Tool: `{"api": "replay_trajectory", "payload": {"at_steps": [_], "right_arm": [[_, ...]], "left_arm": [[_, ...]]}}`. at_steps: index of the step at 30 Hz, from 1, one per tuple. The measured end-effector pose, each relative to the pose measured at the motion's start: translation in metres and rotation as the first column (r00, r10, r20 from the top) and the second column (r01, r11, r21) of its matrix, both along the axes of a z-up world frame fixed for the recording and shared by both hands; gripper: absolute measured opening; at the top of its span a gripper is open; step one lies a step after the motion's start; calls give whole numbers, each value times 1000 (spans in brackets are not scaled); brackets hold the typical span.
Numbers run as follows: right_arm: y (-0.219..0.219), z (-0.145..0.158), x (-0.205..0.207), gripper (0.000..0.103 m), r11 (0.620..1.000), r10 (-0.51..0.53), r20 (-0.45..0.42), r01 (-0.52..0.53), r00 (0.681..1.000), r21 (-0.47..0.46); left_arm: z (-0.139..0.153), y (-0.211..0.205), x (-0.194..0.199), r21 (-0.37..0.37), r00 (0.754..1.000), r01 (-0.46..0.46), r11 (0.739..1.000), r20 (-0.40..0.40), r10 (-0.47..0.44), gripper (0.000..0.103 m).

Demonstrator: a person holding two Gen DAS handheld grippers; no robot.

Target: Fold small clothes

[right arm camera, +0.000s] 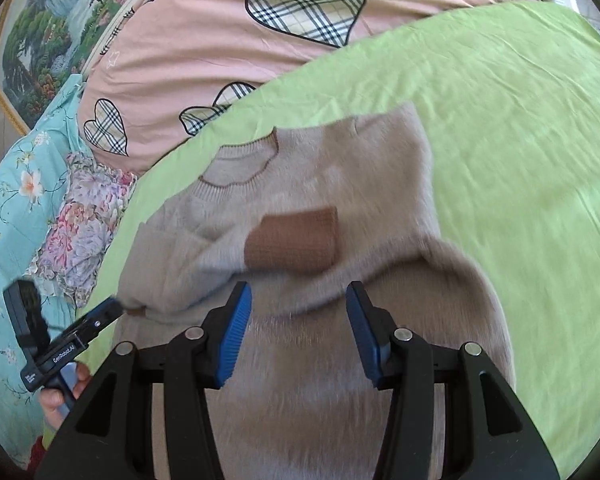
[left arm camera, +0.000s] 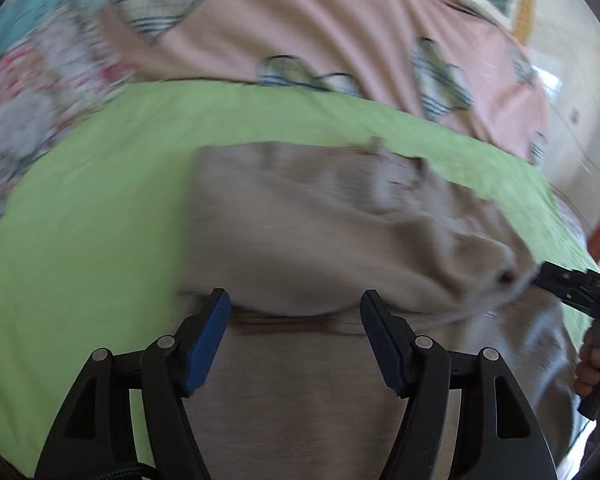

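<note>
A small beige knitted sweater (right arm camera: 340,208) with a brown cuff (right arm camera: 296,240) lies partly folded on the green sheet (right arm camera: 520,160). It also shows, blurred, in the left wrist view (left arm camera: 320,232). My left gripper (left arm camera: 296,304) is open, its blue pads over the sweater's near fold. My right gripper (right arm camera: 298,296) is open above the sweater's lower body, holding nothing. The other gripper shows at the right edge of the left wrist view (left arm camera: 572,284), touching the sweater's edge. The left gripper shows at the lower left of the right wrist view (right arm camera: 100,316), at the sweater's left edge.
A pink duvet with plaid hearts (right arm camera: 260,40) lies behind the sweater. A floral pillow (right arm camera: 88,220) and a teal floral cover (right arm camera: 16,200) are at the left. A framed landscape picture (right arm camera: 48,32) hangs behind. Green sheet spreads to the right.
</note>
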State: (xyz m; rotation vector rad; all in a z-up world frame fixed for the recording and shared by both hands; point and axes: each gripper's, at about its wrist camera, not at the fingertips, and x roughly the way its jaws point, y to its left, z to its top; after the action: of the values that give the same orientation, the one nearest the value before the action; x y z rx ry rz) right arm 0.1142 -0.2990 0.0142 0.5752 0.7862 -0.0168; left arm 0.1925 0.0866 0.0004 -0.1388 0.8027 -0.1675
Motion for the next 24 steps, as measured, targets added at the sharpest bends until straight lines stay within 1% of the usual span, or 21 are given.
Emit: {"api": "replay_trajectory", "payload": {"at_steps": [2, 4, 7, 9, 10, 11, 12, 14, 15, 17, 18, 19, 21, 23, 24], "right_arm": [[-9, -4, 12, 51, 1000, -6, -6, 7, 1000, 17], [-17, -9, 22, 51, 999, -7, -14, 7, 1000, 34], [-19, -22, 43, 51, 998, 32, -60, -29, 998, 56], [-13, -30, 53, 51, 994, 83, -76, -77, 994, 74], [-10, -31, 55, 35, 992, 106, -74, -100, 992, 81], [-6, -30, 56, 23, 990, 124, -74, -118, 990, 79], [-3, -25, 54, 8, 989, 131, -63, -127, 989, 71], [-2, -7, 45, 8, 990, 127, -6, -127, 992, 68], [-4, 2, 38, 7, 989, 117, 27, -119, 993, 91], [-22, 29, 23, 7, 977, 71, 117, -93, 991, 194], [-30, 38, 18, 7, 972, 49, 143, -80, 988, 220], [-36, 45, 14, 7, 972, 30, 152, -65, 988, 227], [-45, 52, 16, 5, 980, 10, 125, -34, 992, 194], [-53, 40, 27, 0, 988, -32, 48, 25, 998, 154], [-57, 31, 32, 0, 988, -49, 12, 47, 999, 148]], "left_arm": [[-7, 26, 6, 0, 997, -80, 997, -17, 80, 68], [-16, 46, 11, -9, 991, -128, 992, -33, 128, 68], [-30, 55, 23, -4, 983, -171, 985, -76, 170, 68], [-36, 56, 28, -2, 980, -181, 984, -91, 180, 69], [-37, 55, 30, 2, 979, -182, 983, -92, 181, 70], [-36, 55, 32, 5, 979, -184, 983, -85, 183, 70], [-35, 56, 32, 6, 979, -186, 983, -81, 186, 70], [-35, 54, 36, 4, 979, -190, 982, -76, 190, 70], [-33, 53, 37, 1, 978, -193, 981, -76, 192, 70], [-34, 53, 37, -5, 978, -197, 980, -75, 196, 70], [-34, 53, 36, -3, 977, -201, 980, -69, 200, 70], [-34, 53, 34, -12, 979, -196, 981, -60, 195, 70], [-34, 51, 32, -17, 980, -193, 981, -53, 192, 70], [-35, 52, 31, -22, 979, -197, 980, -56, 195, 70], [-36, 53, 31, -32, 979, -196, 980, -56, 194, 70]]}}
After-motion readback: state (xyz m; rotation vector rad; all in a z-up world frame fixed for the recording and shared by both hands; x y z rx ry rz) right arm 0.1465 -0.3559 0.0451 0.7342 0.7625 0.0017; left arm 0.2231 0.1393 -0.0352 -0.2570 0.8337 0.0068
